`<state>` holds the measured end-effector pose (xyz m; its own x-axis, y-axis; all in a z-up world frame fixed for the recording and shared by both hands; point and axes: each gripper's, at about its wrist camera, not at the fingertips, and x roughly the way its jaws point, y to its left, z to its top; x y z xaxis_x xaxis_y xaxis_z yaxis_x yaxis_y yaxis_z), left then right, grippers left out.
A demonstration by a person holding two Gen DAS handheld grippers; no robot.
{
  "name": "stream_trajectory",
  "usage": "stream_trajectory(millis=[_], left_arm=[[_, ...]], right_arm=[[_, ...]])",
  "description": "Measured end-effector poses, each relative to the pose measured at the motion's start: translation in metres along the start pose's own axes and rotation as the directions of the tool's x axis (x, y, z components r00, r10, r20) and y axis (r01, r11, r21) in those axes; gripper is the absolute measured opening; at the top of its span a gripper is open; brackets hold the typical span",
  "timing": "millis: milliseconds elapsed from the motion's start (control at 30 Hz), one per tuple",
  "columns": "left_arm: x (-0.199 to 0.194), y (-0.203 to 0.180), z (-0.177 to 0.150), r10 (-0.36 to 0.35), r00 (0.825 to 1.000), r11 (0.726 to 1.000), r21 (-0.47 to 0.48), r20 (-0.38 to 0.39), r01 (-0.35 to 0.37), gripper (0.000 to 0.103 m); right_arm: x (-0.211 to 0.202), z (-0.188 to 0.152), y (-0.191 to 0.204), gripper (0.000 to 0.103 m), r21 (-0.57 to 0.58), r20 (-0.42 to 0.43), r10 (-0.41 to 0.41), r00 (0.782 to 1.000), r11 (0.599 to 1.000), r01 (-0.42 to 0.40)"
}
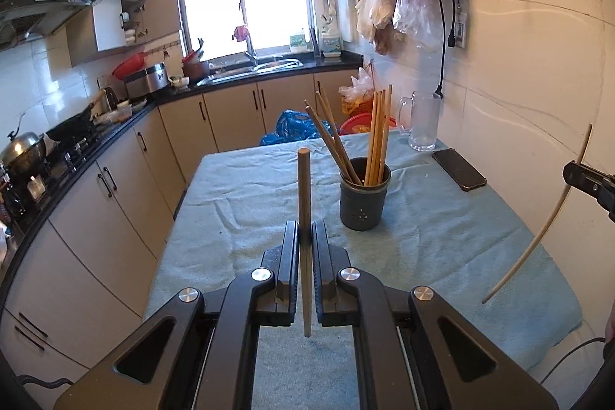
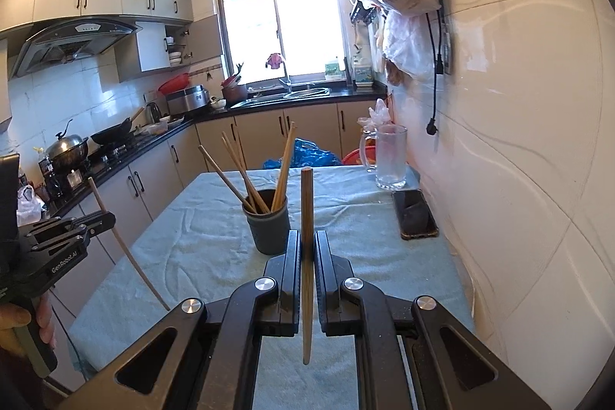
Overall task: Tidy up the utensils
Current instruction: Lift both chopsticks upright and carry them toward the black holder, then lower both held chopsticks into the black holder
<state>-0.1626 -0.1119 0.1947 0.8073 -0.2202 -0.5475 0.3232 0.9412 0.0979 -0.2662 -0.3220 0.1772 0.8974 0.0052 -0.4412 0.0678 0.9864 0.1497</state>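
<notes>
Above table (image 1: 246,202): each gripper (left (image 1: 306,237), right (image 2: 307,248)) clamps one chopstick (image 1: 304,187); holder (image 1: 364,196) nearby.

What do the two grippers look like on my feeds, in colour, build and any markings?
Both are matte black metal. The left gripper and right gripper each have flat, ribbed, parallel fingers on angled linkage arms with round silver pivot bolts and triangular cutouts. Seen from the right wrist view, the left gripper's side plate carries white "GenRobot.AI" lettering, and a bare hand grips its handle. A thin dark cable trails near the right one.
</notes>
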Motion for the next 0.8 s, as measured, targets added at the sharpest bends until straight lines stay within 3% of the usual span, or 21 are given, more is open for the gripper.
stream_trajectory(millis=[233, 800], left_arm=[[0.020, 0.009, 0.006, -0.019, 0.998, 1.000, 0.012, -0.060, 0.020, 0.006], [0.022, 0.016, 0.020, -0.084, 0.995, 0.992, 0.094, -0.057, 0.089, 0.006]], right_arm=[[0.016, 0.007, 0.009, 0.008, 0.001, -0.007, 0.010, 1.000, 1.000, -0.010], [0.028, 0.020, 0.034, 0.008, -0.015, 0.004, -0.003, 1.000, 1.000, 0.003]])
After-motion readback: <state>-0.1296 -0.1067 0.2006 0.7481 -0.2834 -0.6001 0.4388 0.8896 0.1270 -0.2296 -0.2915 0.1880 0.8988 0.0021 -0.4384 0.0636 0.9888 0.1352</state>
